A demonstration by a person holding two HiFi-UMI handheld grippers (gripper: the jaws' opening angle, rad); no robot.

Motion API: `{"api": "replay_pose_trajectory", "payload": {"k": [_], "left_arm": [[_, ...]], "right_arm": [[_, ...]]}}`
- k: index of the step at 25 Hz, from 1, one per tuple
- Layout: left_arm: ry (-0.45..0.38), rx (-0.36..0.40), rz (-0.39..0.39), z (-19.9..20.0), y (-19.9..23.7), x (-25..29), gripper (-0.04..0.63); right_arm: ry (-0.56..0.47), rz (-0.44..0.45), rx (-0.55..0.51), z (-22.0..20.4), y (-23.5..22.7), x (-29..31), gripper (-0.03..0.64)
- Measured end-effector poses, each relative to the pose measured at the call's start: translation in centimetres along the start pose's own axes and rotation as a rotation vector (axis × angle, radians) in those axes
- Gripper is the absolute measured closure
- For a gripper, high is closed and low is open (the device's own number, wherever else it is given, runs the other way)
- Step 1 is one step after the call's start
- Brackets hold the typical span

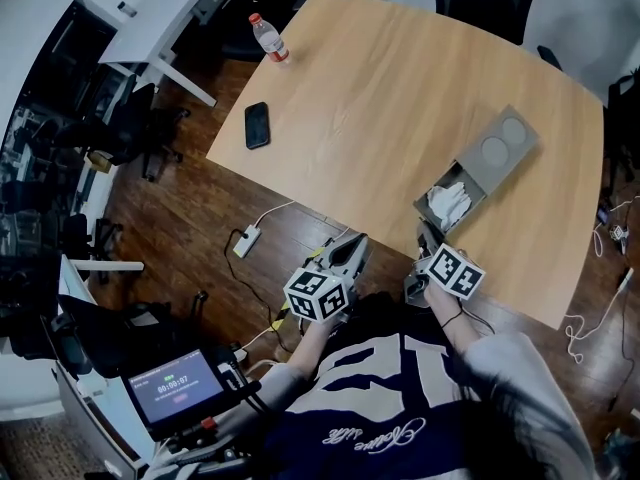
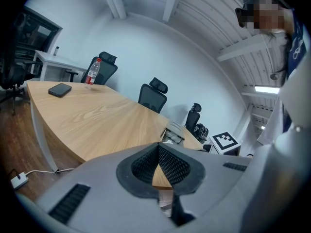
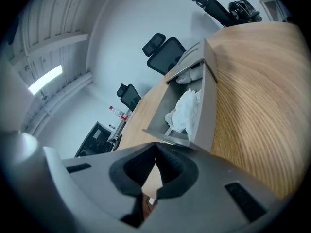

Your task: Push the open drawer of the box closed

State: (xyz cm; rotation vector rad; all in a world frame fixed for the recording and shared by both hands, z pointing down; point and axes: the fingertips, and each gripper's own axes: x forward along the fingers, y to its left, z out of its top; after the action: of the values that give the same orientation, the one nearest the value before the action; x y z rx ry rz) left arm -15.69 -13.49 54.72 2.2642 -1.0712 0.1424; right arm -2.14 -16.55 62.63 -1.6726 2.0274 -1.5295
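Right claw (image 3: 155, 148), closed and empty, sits just below the drawer (image 3: 166, 107) front mid-frame; push squarely, straight toward the box (image 1: 505, 140); left claw (image 2: 158, 147) closed, idle

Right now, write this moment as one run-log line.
drawer: open, white cloth inside | right gripper: shut, empty, near drawer front | left gripper: shut, empty

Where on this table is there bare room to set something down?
The widest bare wood is the middle of the table, between the phone and the box. The far side, from the bottle across to the box, is free too. It is crowded at the near edge, where the open drawer holding white cloth faces the right tongs.
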Motion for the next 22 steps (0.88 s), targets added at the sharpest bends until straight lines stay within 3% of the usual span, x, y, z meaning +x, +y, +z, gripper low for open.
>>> {"api": "replay_pose_trajectory", "payload": {"k": [3,12,22], "left_arm": [[0.002,0.004,-0.013,0.3,-0.7,1.5,0.594],[0.024,0.013,-0.015,1.1,-1.7,5.2,0.594],[0.076,0.029,-0.032,1.0,-3.3,9.9,0.594]], "right_arm": [[0.003,0.007,0.045,1.0,-0.4,0.2,0.620],[-0.027,0.014,0.022,5.3,-2.4,1.0,0.620],[-0.066,-0.011,-0.173,10.1,-5.4,1.5,0.620]]}}
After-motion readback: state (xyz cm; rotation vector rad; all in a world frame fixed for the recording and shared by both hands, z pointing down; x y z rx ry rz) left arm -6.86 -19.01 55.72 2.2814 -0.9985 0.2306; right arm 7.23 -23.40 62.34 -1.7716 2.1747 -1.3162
